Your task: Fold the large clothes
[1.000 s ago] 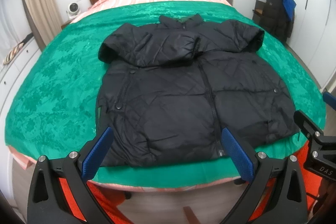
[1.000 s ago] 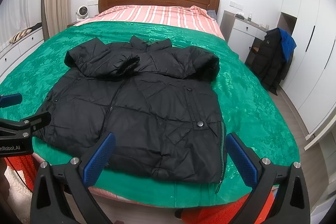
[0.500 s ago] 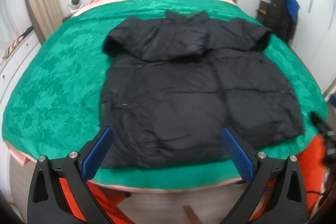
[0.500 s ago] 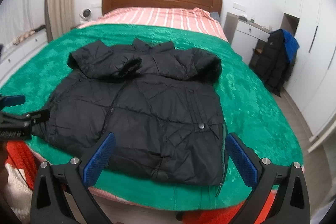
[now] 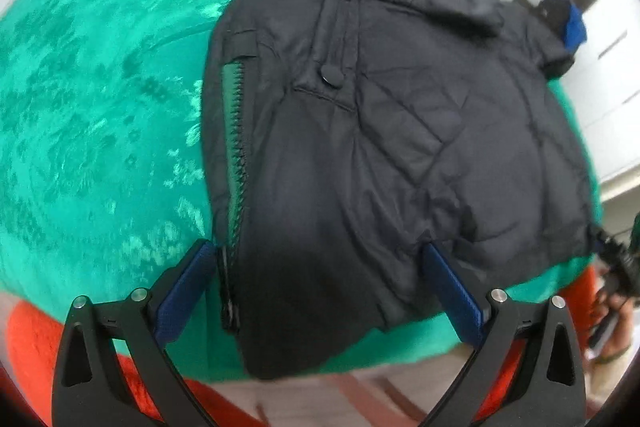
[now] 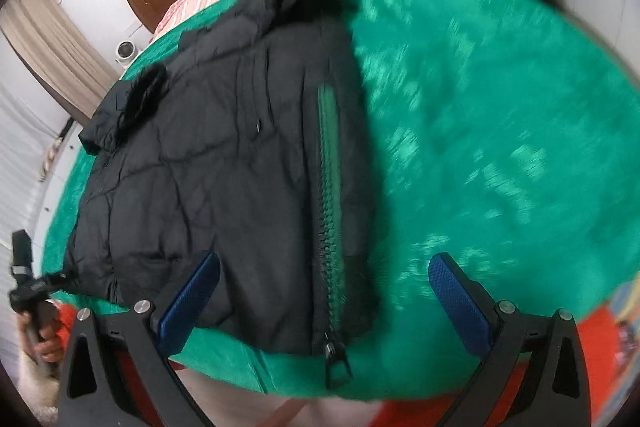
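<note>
the puffy black quilted jacket [image 5: 400, 115] lies flat on the green bedspread [image 5: 100, 107], collar away from me, and my left claw [image 5: 320, 287] and right claw [image 6: 324, 297], both wide and empty, straddle its near hem corners.

The left gripper [image 5: 320, 279] has its jaws spread wide, the two blue-padded fingers [image 5: 186, 291] set well apart on black angular arms. Nothing is clamped between the pads. In the right wrist view, the left gripper appears at the far left edge, held in the person's left hand [image 6: 42, 331], whose fingers wrap the handle.

The right gripper [image 6: 324, 291] likewise has its jaws spread wide, blue pads [image 6: 460, 303] facing inward with nothing between them. In the left wrist view, the right gripper shows at the far right edge, gripped by the person's right hand [image 5: 612, 327]. Both views show motion blur.
</note>
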